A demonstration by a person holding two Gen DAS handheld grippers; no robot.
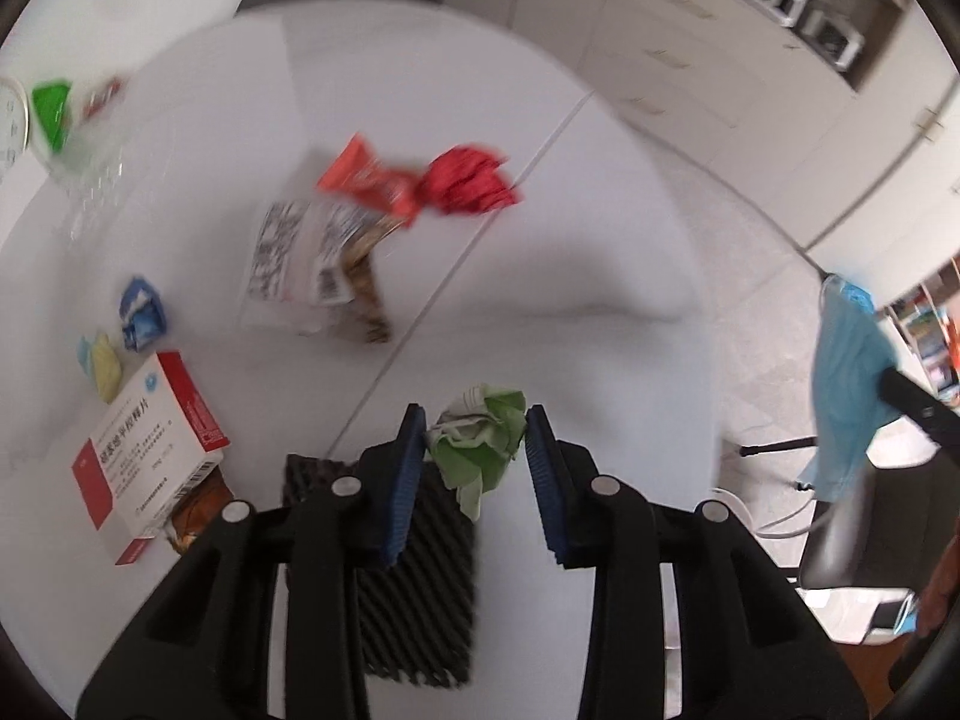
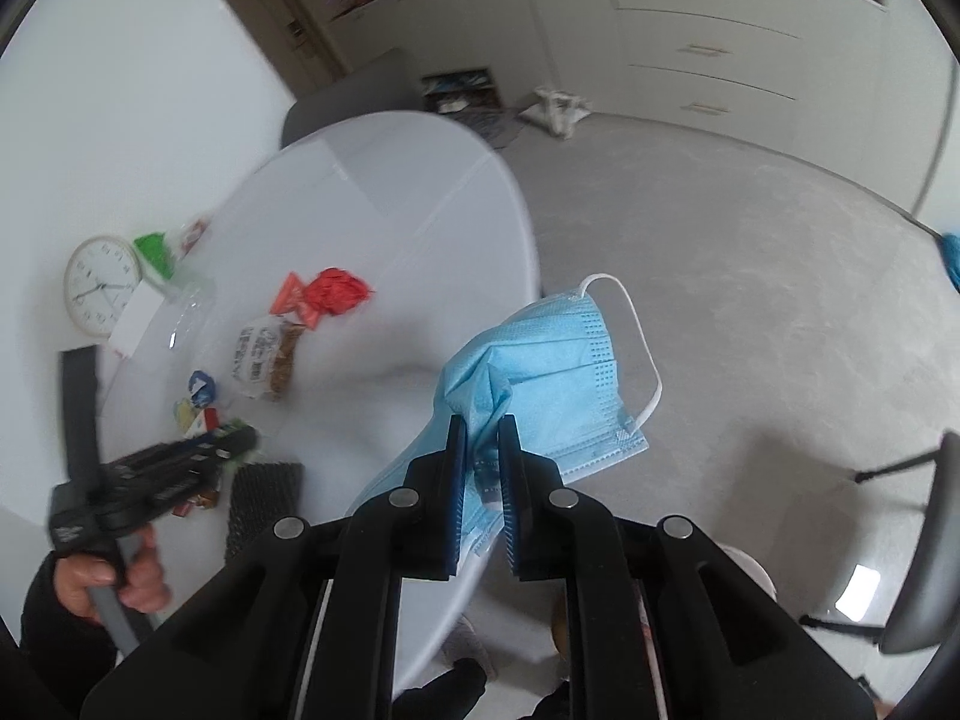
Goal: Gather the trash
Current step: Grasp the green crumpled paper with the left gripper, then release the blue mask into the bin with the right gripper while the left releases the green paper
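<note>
My left gripper (image 1: 476, 429) is shut on a crumpled green and white wrapper (image 1: 480, 444) and holds it just above the white round table (image 1: 570, 252). My right gripper (image 2: 480, 441) is shut on a blue face mask (image 2: 540, 372), held in the air past the table's right edge. The mask also shows in the left wrist view (image 1: 846, 390). On the table lie a red wrapper (image 1: 420, 180), a clear snack bag (image 1: 318, 264), a blue wrapper (image 1: 141, 312), a yellow wrapper (image 1: 105, 363) and a red and white medicine box (image 1: 150, 450).
A black ribbed pad (image 1: 414, 570) lies under the left gripper. A green packet (image 1: 51, 108) and a clear bag (image 1: 90, 174) sit at the table's far left. A wall clock (image 2: 99, 285) leans by the wall. Grey chairs (image 2: 354, 96) stand around, with grey floor (image 2: 750, 300) to the right.
</note>
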